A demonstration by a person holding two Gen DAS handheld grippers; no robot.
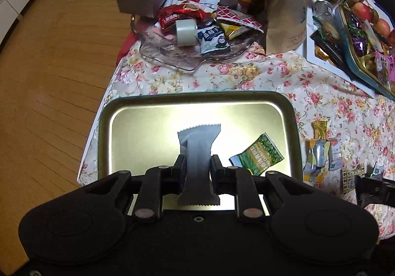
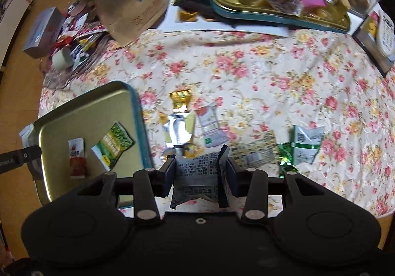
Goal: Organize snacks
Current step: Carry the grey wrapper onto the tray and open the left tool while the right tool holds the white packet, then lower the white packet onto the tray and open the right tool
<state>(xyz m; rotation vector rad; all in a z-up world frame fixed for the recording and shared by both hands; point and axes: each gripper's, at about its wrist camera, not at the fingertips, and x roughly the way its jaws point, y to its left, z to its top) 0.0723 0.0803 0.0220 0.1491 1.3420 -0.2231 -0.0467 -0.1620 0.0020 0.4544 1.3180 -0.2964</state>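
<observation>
Your left claw (image 1: 198, 165) is narrow, its pads against the sides of a grey snack bar (image 1: 199, 152) above the gold tin tray (image 1: 197, 99); a green packet (image 1: 256, 153) lies just right of it. Your right claw (image 2: 198, 162) pinches a crumpled printed packet (image 2: 195, 174) over the flowered cloth (image 2: 271, 73), loose snacks (image 2: 209, 125) just ahead.

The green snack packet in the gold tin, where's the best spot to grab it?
Grip the green snack packet across its narrow width, near the middle, coming straight down from above. It lies flat on the floor of the gold tin, slanted, so a gripper should be turned to match that slant. Its long edges look free of the tin's walls.
</observation>
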